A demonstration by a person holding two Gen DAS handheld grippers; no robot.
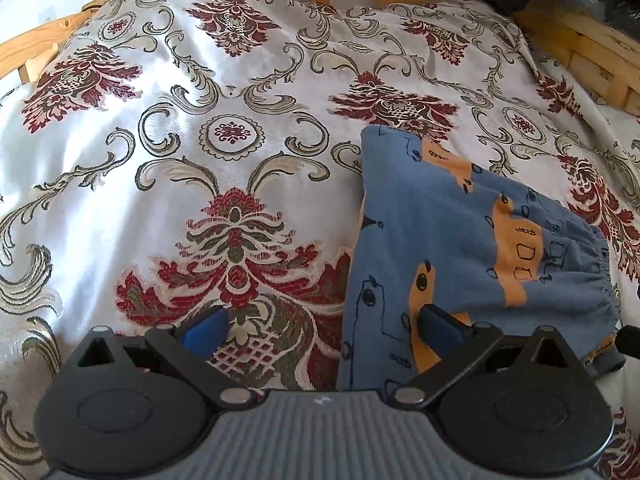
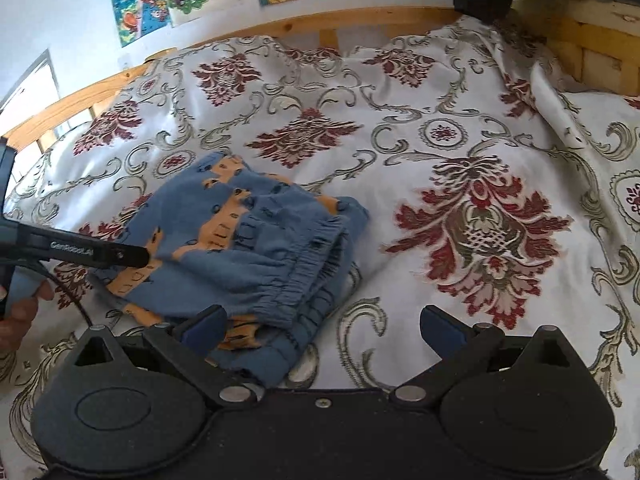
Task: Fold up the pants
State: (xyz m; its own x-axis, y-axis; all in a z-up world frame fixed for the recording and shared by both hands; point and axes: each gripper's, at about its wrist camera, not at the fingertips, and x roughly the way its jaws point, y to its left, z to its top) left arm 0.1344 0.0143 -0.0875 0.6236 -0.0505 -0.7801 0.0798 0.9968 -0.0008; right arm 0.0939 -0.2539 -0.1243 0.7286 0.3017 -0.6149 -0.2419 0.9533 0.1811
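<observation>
Folded blue cotton pants with orange print [image 1: 472,248] lie on a white damask bedspread with red and olive motifs [image 1: 224,168].

Left gripper [image 1: 324,326] gapes wide and empty, pants at its 2 o'clock; right gripper [image 2: 324,326] likewise spread, pants [image 2: 256,248] at 10 o'clock, elastic waistband toward it.

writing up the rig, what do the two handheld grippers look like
Both the left gripper and right gripper have black linkage arms, round black side discs and blue finger pads. The left one's body is ribbed grey, with white "GenRobot.AI" lettering and a black cable.
</observation>
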